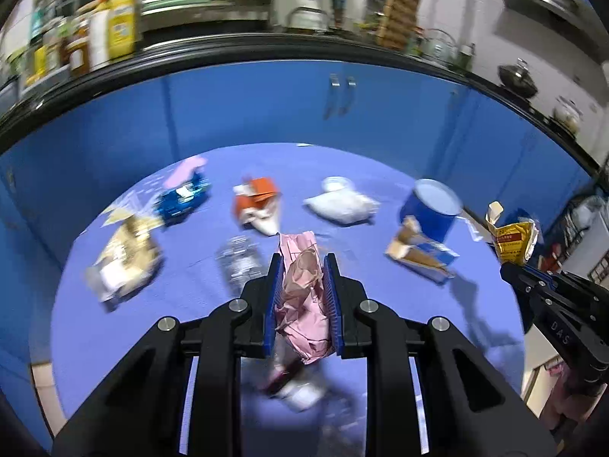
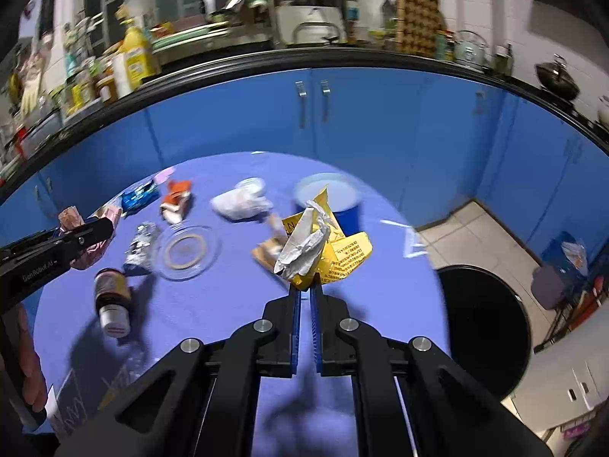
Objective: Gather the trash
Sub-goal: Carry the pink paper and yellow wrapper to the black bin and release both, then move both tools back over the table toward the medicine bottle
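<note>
My left gripper [image 1: 303,262] is shut on a crumpled pink paper bag [image 1: 304,316], held above the round table with the purple cloth [image 1: 190,304]. My right gripper [image 2: 306,287] is shut on a torn yellow wrapper [image 2: 323,243] with a silver lining; the same yellow wrapper [image 1: 514,240] shows at the right of the left wrist view. The left gripper with the pink bag [image 2: 87,251] appears at the left of the right wrist view. Several pieces of trash lie on the cloth: a blue packet [image 1: 182,198], an orange carton [image 1: 259,198], a white bag [image 1: 340,203], a brown wrapper [image 1: 125,262].
A blue cup [image 2: 327,198], a clear glass plate [image 2: 188,251], a crushed clear bottle [image 2: 141,247] and a small brown jar [image 2: 112,301] lie on the table. A black round bin [image 2: 487,327] stands on the floor at the table's right. Blue cabinets [image 2: 342,122] run behind.
</note>
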Tool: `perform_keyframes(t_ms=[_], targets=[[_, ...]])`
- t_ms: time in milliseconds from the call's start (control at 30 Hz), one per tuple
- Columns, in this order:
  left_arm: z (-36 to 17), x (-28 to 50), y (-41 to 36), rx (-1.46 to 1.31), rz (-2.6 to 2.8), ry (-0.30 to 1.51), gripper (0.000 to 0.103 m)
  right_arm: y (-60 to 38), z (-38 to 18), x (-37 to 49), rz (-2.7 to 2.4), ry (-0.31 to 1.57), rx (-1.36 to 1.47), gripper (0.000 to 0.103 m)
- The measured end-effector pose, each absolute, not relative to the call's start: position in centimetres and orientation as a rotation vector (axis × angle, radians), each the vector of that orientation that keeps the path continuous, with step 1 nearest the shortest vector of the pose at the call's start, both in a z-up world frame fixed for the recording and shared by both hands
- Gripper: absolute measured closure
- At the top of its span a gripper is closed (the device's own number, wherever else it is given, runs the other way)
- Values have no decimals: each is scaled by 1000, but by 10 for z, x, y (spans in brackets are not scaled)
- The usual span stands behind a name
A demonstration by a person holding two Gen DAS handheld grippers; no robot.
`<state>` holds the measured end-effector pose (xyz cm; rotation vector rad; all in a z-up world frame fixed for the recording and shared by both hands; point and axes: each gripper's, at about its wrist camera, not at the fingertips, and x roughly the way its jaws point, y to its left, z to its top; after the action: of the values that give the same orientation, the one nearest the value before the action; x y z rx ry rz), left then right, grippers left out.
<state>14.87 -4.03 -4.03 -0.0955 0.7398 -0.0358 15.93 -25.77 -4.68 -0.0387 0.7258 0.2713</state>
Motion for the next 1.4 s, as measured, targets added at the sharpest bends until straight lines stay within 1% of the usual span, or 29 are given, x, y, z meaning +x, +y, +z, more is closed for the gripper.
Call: perform_keyframes(t_ms=[433,733,800,833,867,900,967,1300,1400], targets=[[-22,199,-172,13,-252,731,80,-357,-42,174,113,701,55,97],[-13,222,-233,66,-324,710,80,-401,-53,190,32,718,70,96],[-15,226,-244,74,-336,717,80,-406,-57,191,14,730,56,83],[-15,228,-248,77,-341,719,80,-411,-61,192,-20,736,46,54],[-15,230,-253,79,-350,722,80,-416,-61,192,-37,731,44,17],[-15,231,-258,81,-357,724,80,-421,-61,188,-60,706,43,10],[-16,234,-271,91,-378,728,80,-430,-61,183,-106,674,29,10],[-17,242,-339,145,-488,746,80,-474,-69,176,-182,695,88,10],[-16,247,-354,156,-498,743,78,-488,-71,173,-193,697,108,10]])
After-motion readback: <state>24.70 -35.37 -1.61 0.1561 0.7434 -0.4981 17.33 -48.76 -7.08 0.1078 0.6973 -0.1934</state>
